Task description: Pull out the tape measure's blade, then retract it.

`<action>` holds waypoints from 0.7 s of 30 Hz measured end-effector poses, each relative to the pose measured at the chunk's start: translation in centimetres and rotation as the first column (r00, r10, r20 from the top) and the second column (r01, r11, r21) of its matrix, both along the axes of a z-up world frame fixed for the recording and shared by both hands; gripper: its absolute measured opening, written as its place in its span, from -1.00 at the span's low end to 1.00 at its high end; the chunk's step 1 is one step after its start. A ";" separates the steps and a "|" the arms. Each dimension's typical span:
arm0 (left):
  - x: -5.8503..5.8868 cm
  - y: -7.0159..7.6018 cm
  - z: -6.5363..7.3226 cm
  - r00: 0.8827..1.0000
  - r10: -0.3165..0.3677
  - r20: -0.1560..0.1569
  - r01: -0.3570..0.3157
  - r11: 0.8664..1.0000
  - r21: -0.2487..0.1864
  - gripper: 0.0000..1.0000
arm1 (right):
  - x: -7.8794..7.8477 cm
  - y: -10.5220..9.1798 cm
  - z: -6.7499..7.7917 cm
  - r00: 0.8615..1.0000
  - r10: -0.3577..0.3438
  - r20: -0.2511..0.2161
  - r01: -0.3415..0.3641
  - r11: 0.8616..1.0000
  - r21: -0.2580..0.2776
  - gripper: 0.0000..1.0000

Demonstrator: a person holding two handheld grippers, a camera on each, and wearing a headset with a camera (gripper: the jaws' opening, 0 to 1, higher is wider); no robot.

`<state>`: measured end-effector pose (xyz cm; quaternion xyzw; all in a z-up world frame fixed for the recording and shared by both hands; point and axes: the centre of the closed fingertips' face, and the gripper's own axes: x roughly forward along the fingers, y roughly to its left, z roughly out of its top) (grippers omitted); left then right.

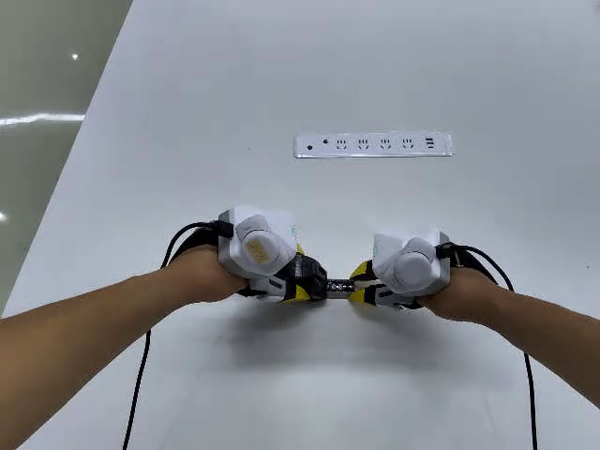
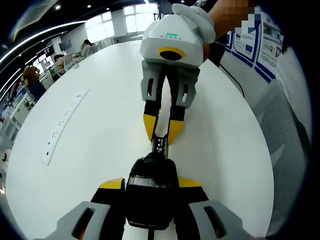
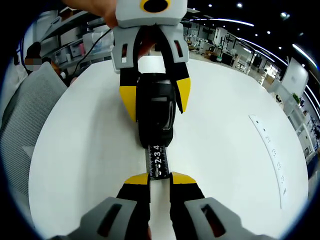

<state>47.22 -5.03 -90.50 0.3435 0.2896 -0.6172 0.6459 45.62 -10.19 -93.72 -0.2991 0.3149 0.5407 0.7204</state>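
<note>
A black tape measure case (image 1: 306, 278) (image 2: 151, 192) (image 3: 156, 112) is held just above the white table, with my left gripper (image 1: 298, 281) (image 2: 150, 183) (image 3: 155, 102) shut on it. A short stretch of its dark blade (image 1: 339, 286) (image 2: 158, 145) (image 3: 158, 161), with white numbers, runs out of the case. My right gripper (image 1: 360, 283) (image 3: 160, 178) (image 2: 161, 131) is shut on the blade's end. The two grippers face each other, a few centimetres apart.
A white power strip (image 1: 373, 144) (image 2: 64, 122) (image 3: 274, 155) lies flat on the white table (image 1: 281, 84) beyond the grippers. Black cables (image 1: 141, 375) trail from both grippers toward the near edge. Grey floor (image 1: 47, 112) lies off the table's left edge.
</note>
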 end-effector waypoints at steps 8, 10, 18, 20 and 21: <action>0.0 0.0 0.0 1.000 -0.001 -0.001 0.001 1.000 0.001 -0.31 | 0.0 -1.5 0.1 1.000 -0.017 -0.002 0.017 1.000 -0.004 -0.75; 0.1 0.0 0.0 1.000 -0.001 0.000 0.001 1.000 0.001 -0.31 | 0.0 -1.9 0.0 1.000 -0.026 -0.005 0.026 1.000 -0.004 -0.75; 0.1 -0.1 0.0 1.000 -0.004 -0.001 0.004 1.000 0.004 -0.31 | 0.1 -2.6 0.0 0.999 -0.044 -0.007 0.044 0.999 -0.001 -0.76; 0.1 -0.1 -0.1 1.000 -0.006 -0.002 0.006 1.000 0.005 -0.32 | 0.1 -2.7 0.0 0.999 -0.044 -0.011 0.044 0.999 0.002 -0.76; 0.1 -0.1 -0.1 1.000 -0.006 -0.002 0.006 1.000 0.005 -0.32 | 0.1 -2.7 0.0 0.999 -0.044 -0.012 0.044 0.999 0.003 -0.77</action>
